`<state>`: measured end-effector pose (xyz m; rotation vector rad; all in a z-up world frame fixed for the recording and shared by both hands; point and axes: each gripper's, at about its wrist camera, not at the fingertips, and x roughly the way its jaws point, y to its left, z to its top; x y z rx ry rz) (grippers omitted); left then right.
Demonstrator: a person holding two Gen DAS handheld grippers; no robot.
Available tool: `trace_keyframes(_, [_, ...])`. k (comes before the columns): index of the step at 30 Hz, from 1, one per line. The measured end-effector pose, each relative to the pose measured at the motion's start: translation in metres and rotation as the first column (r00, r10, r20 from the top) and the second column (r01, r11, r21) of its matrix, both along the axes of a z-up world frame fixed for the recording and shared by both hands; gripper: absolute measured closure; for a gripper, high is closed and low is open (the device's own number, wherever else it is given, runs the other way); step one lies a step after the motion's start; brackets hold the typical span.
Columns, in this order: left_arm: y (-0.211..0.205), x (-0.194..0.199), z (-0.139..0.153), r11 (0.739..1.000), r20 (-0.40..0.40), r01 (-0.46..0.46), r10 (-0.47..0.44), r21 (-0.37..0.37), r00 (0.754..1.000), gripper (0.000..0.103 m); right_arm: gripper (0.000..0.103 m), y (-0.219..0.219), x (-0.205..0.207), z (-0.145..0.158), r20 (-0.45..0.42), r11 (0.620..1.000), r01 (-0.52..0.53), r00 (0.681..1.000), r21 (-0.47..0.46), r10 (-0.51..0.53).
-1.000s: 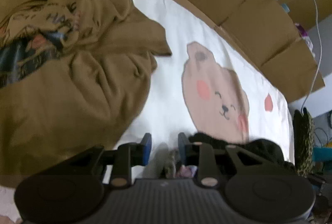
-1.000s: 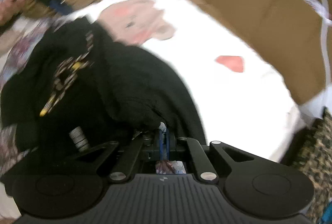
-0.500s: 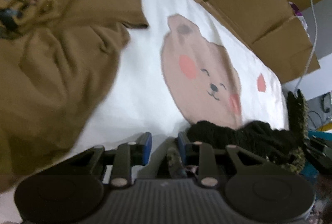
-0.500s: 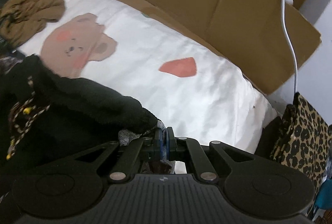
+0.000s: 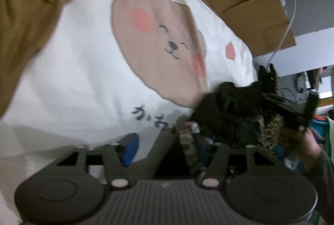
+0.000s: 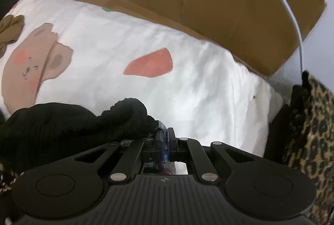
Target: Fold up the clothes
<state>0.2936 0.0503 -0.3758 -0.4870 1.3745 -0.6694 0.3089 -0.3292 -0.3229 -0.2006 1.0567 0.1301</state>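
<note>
White bear-print bedsheet (image 5: 83, 70) — brown garment (image 5: 27, 5) and black knit garment (image 6: 68, 120) lying on it.

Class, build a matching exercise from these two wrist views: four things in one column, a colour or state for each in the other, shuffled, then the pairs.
1. right gripper
2. left gripper
3. heart print
4. crumpled garment

a. mustard brown
b. fingers apart
c. red
d. shut on black garment

Pairs: 1-d, 2-b, 3-c, 4-a

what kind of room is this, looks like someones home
Probably a bedroom in a home: the clothes lie on a bed under a white bear-print sheet, flattened cardboard stands along its far side, and a leopard-print fabric hangs past the end.
</note>
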Motion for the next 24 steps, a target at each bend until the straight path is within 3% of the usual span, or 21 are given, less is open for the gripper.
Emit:
trace_keyframes(8, [-0.02, -0.008, 0.0, 0.993, -0.013, 0.086, -0.087, -0.085, 0.996, 0.038, 0.102, -0.011, -0.002, -0.014, -0.006, 0.997, 0.032, 0.999, 0.066, -0.032])
trace_keyframes(13, [-0.03, -0.011, 0.004, 0.982, -0.01, 0.141, -0.144, -0.124, 0.99, 0.055, 0.099, -0.015, -0.009, -0.016, -0.018, 0.993, 0.036, 0.999, 0.115, -0.034])
trace_keyframes(15, [-0.031, -0.011, 0.009, 0.98, 0.003, 0.16, -0.16, -0.115, 0.987, 0.079, 0.099, -0.016, -0.01, -0.018, -0.023, 0.992, 0.032, 0.999, 0.122, -0.03])
trace_keyframes(17, [-0.03, -0.012, 0.013, 0.978, 0.01, 0.169, -0.169, -0.126, 0.985, 0.092, 0.099, -0.015, -0.011, -0.019, -0.029, 0.992, 0.025, 0.999, 0.127, -0.022])
trace_keyframes(21, [-0.026, -0.01, 0.024, 0.982, 0.065, 0.174, -0.17, -0.067, 0.983, 0.095, 0.099, -0.017, -0.011, -0.016, -0.025, 0.989, 0.019, 1.0, 0.144, -0.016])
trace_keyframes(24, [-0.015, -0.001, 0.029, 0.992, 0.098, 0.123, -0.118, -0.041, 0.988, 0.097, 0.1, -0.018, -0.011, -0.014, -0.021, 0.988, 0.015, 1.0, 0.157, -0.012])
